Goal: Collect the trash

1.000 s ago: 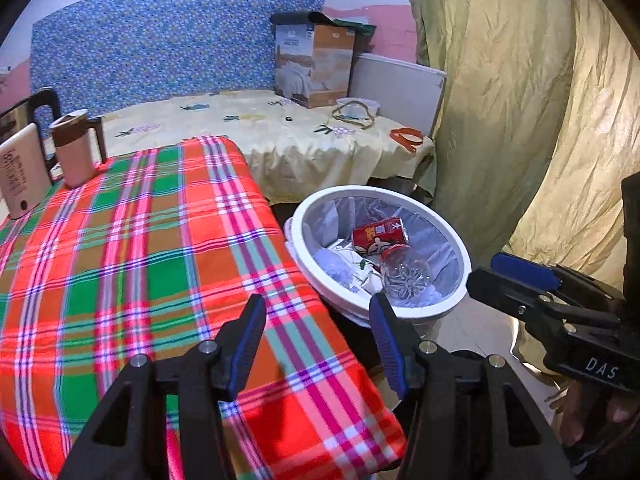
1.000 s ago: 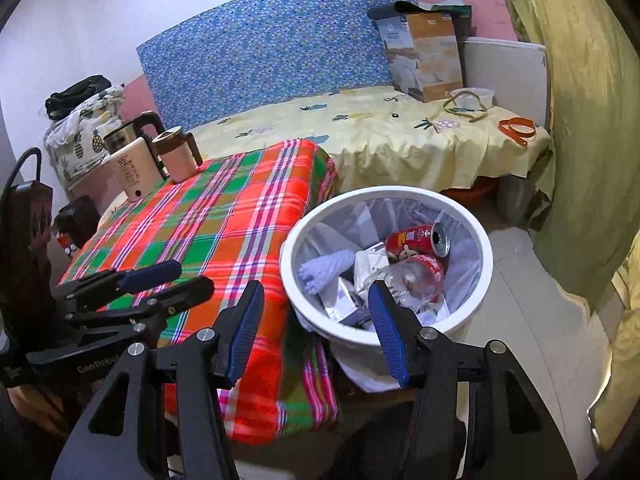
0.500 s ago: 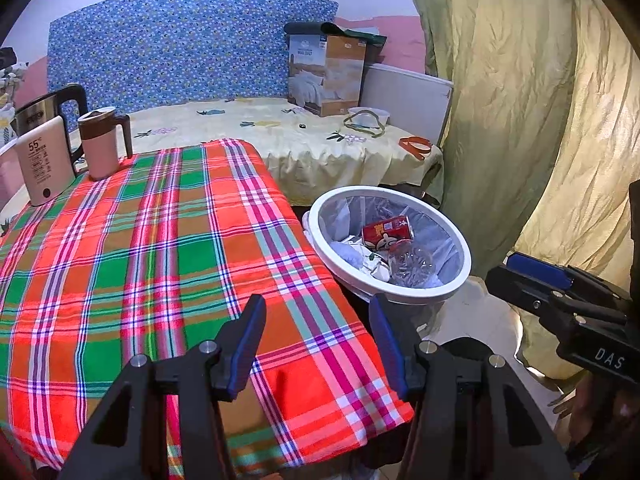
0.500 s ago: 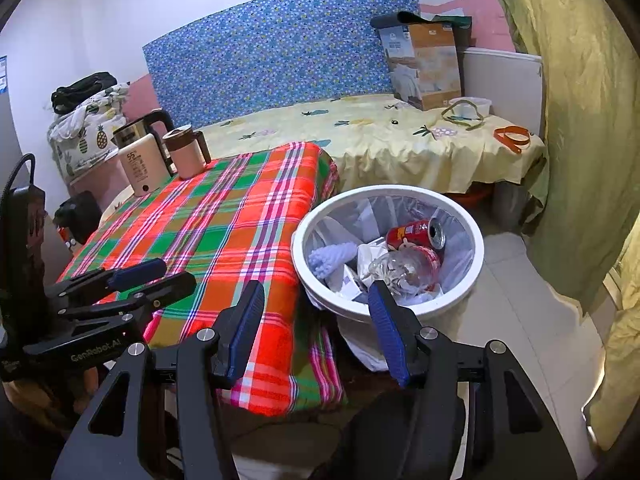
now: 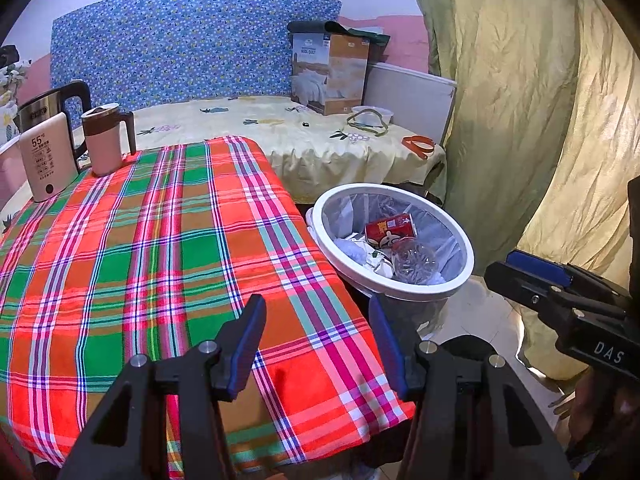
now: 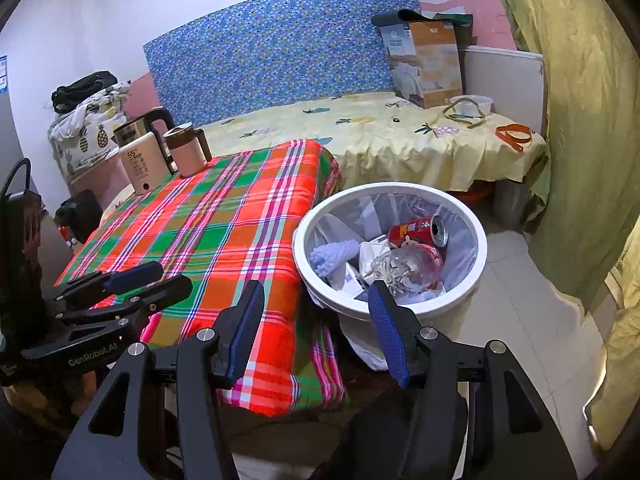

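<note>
A white round trash bin (image 5: 400, 286) (image 6: 478, 236) with a clear liner stands on the floor beside the plaid-covered table (image 5: 160, 240) (image 6: 224, 224). Inside lie a red can (image 5: 390, 230) (image 6: 416, 231), a clear crumpled bottle (image 5: 414, 260) (image 6: 404, 268), white paper and a pale blue piece (image 6: 334, 254). My left gripper (image 5: 316, 338) is open and empty over the table's near right corner. My right gripper (image 6: 316, 330) is open and empty, above the gap between table and bin. Each gripper also shows in the other's view, left (image 6: 144, 282) and right (image 5: 524, 268).
A kettle (image 5: 48, 160) (image 6: 144, 160) and a pink mug (image 5: 104, 140) (image 6: 186, 152) stand at the table's far left corner. Behind is a bed with a yellow sheet (image 5: 304, 136), a cardboard box (image 5: 328, 72), and small items. A green-yellow curtain (image 5: 520, 120) hangs on the right.
Both grippers have drawn back and up from the bin, so the bin looks smaller and more of the table shows. Both stay open and empty.
</note>
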A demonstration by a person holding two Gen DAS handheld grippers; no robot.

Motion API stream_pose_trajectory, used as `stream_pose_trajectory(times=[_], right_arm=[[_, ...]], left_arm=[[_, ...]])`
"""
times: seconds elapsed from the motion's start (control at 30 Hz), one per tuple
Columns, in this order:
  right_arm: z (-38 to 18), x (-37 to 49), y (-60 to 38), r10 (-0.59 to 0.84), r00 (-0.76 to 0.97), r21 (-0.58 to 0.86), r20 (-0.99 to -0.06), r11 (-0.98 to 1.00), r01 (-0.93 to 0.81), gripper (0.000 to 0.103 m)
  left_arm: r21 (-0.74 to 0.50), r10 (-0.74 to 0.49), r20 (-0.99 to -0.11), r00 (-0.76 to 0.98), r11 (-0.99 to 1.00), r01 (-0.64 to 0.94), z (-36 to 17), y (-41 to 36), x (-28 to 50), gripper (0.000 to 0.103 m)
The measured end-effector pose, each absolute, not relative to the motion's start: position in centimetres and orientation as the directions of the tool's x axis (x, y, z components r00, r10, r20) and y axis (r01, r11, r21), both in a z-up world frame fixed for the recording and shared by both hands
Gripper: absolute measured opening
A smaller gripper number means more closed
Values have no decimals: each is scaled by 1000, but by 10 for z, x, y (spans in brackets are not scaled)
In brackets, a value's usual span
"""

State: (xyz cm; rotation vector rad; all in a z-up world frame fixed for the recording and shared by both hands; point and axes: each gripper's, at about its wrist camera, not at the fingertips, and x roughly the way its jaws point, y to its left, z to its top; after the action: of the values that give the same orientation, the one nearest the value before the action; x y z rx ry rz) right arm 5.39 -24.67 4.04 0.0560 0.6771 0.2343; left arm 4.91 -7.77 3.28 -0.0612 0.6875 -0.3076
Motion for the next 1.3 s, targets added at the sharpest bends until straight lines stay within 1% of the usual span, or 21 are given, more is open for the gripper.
stream_pose_trajectory(times=[1.3], right_arm=[[39, 54, -246, 237, 751, 131, -616, 971, -199, 56]], left_arm=[[-150, -287, -623, 728, 957, 249, 29, -73, 48, 56]])
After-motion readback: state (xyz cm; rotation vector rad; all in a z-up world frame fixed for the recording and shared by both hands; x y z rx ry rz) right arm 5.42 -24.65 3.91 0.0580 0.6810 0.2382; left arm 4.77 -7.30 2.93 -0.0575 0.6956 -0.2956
